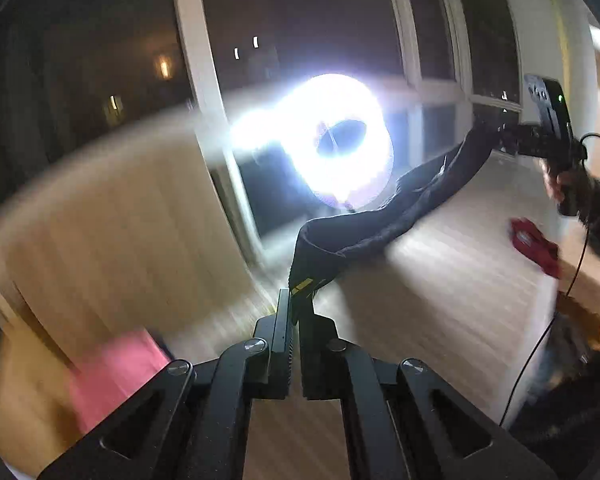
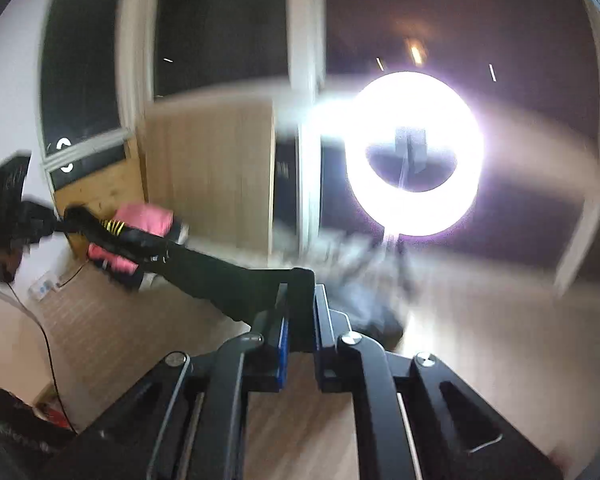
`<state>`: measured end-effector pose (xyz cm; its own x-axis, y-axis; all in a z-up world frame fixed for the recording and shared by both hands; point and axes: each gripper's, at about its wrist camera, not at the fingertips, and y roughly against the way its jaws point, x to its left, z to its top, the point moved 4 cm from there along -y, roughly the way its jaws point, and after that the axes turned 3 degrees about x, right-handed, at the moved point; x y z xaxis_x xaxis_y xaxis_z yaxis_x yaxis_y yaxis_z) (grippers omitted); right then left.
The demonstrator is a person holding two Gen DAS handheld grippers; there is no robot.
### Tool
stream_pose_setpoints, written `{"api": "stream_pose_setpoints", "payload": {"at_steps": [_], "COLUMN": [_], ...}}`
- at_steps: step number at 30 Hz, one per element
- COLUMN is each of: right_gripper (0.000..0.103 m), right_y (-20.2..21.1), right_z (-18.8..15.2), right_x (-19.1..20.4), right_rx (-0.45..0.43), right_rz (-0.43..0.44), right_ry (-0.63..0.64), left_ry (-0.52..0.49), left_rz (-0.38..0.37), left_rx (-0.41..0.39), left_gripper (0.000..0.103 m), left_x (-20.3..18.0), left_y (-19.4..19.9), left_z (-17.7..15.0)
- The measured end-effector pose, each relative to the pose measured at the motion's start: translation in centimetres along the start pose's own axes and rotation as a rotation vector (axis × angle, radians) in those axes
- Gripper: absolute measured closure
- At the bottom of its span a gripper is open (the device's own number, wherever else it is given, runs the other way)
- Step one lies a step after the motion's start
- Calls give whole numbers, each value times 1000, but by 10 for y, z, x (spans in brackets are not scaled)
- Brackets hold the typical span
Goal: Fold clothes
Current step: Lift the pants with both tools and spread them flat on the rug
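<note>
Fingers (image 1: 281,332) of your left gripper (image 1: 296,304) are pressed together on one end of the dark garment (image 1: 380,220), at a corner bearing a small yellow mark. Your right gripper (image 2: 298,300) is likewise nearly closed, with the other end of the same cloth pinched between its blue-padded fingers (image 2: 283,344). The dark garment hangs in the air between your two tools, stretched into a long twisted band clear of the wooden floor (image 1: 440,300). Seen from the left wrist, the band runs up and to the right, ending at your right gripper, which shows there against the window. Seen from the right wrist, the band runs leftward to your left gripper, where yellow stripes show on the cloth.

Below the band, a pink cloth (image 2: 144,220) lies on the floor beside a pale wooden panel (image 2: 212,168). A red item (image 1: 534,246) lies on the floor under your right hand (image 1: 568,184); what it is cannot be told. A black cable (image 1: 540,340) trails from that hand. Farthest off, a ring light (image 2: 414,152) glares in front of dark windows with white frames (image 1: 204,80). Both views are blurred.
</note>
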<state>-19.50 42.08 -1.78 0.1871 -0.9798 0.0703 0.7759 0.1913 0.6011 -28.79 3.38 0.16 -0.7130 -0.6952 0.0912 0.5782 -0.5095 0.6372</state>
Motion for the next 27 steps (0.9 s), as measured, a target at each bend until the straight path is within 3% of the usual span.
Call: {"api": "stream_pose_setpoints", "payload": {"at_steps": [3,7,11,15,18,21,23,27], "right_gripper": [94,94,89,76,63,62,62,62], "right_y": [-43,-83,-83,-62,-56,-64,-68,-81], "right_z": [-91,-190,-220,-200,-172,-147,-140,-148], "right_x": [6,8,14,0,-19,-41,-55,-37], "right_rx": [217,477,633,615,545,473,448,481], "right_rz": [21,53,22,-1,-45,-39,-54,47], "right_ry": [-91,-198,-108,-88,-108,-144,-189,-191], "left_ry": [74,255,320,319,319,282,232,92], "left_rz": [-93,-231,-289,-281,-232,-212,-267,-385], "left_rx": [152,417,584,600,560,485,445,403], "left_gripper": [102,102,100,95,90,87,87,78], "left_x": [-26,-47,-63,-51,-36,-37,-58,-119], "left_y": [-38,-100,-118,-103,-93,-96,-109,-131], "left_z": [-87,-203,-263,-260,-238,-207,-183,-148]}}
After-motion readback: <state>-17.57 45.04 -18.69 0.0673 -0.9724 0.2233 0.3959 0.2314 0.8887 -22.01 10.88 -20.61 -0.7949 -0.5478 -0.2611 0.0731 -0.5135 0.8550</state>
